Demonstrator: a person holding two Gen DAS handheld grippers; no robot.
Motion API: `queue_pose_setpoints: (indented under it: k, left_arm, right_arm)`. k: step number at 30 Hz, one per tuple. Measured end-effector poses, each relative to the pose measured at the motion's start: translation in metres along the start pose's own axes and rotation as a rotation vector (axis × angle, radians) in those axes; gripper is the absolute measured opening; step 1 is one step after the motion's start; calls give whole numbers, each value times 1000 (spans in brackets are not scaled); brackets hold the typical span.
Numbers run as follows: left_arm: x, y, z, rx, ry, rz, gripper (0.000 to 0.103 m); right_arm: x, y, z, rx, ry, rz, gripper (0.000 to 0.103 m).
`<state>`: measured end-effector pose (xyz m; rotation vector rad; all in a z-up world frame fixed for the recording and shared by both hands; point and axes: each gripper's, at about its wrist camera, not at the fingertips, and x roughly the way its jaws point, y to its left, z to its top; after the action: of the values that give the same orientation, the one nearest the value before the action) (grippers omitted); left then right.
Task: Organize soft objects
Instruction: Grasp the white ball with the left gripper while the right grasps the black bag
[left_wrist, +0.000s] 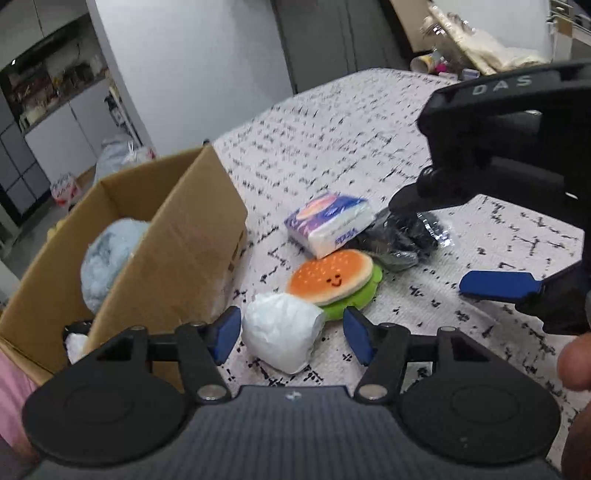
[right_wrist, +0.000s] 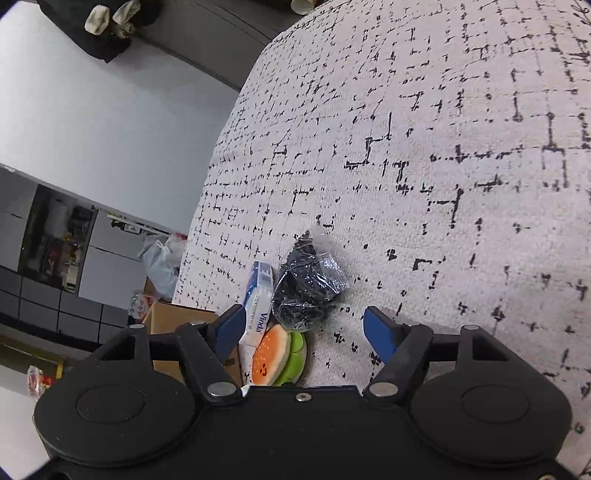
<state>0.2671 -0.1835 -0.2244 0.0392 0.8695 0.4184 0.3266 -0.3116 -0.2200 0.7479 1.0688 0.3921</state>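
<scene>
My left gripper (left_wrist: 291, 336) is open, its blue pads on either side of a white crumpled soft bundle (left_wrist: 282, 338) lying on the patterned cloth. Behind the bundle lie a plush hamburger (left_wrist: 332, 278), a tissue pack (left_wrist: 330, 223) and a black item in clear wrap (left_wrist: 404, 238). A cardboard box (left_wrist: 140, 243) at the left holds a pale blue plush (left_wrist: 109, 258). My right gripper (right_wrist: 304, 330) is open and empty, hovering above the black wrapped item (right_wrist: 308, 291), the tissue pack (right_wrist: 258, 306) and the hamburger (right_wrist: 271, 356); it shows in the left wrist view (left_wrist: 443, 240).
The table wears a white cloth with black marks (right_wrist: 424, 166). The box (right_wrist: 177, 321) stands at its left edge. Bags (left_wrist: 122, 158) lie on the floor beyond. Cups and clutter (left_wrist: 443, 62) sit at the far end.
</scene>
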Motion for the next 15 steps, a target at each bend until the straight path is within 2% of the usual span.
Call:
queue_pose_setpoints:
  k: [1, 5, 12, 14, 15]
  left_arm:
    - [3, 2, 1, -20, 12, -4, 61]
    - [10, 8, 3, -52, 36, -7, 50]
    - [10, 13, 4, -76, 38, -36, 48]
    - [9, 13, 4, -77, 41, -47, 48]
    - [8, 15, 4, -80, 42, -55, 48]
  right_arm:
    - [2, 0, 0, 0, 2, 0, 70]
    - [10, 0, 2, -6, -4, 5, 65]
    - [19, -5, 5, 15, -36, 15, 46]
    - [21, -7, 4, 13, -52, 14, 34]
    - [23, -9, 4, 15, -55, 5, 23]
